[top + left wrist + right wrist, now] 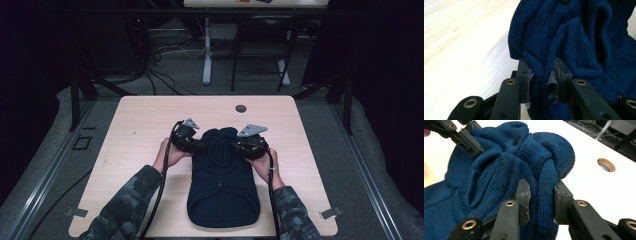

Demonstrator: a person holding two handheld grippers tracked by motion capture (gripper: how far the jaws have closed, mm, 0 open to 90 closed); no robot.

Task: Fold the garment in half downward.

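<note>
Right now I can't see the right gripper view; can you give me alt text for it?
The right tongs are shut on a bunched fold of a dark blue knitted sweater lying on a pale wooden table. The left tongs grip the sweater at upper left, and a round cable hole shows in the table at right.

One dark blue knitted garment (pixel 222 180), two claws, and one wooden table (pixel 140 120) with one hole (pixel 241 108).

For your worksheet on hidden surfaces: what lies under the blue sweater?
The sweater lies on the wooden table, visible all around it. Anything beneath the knit is covered and cannot be seen.
</note>
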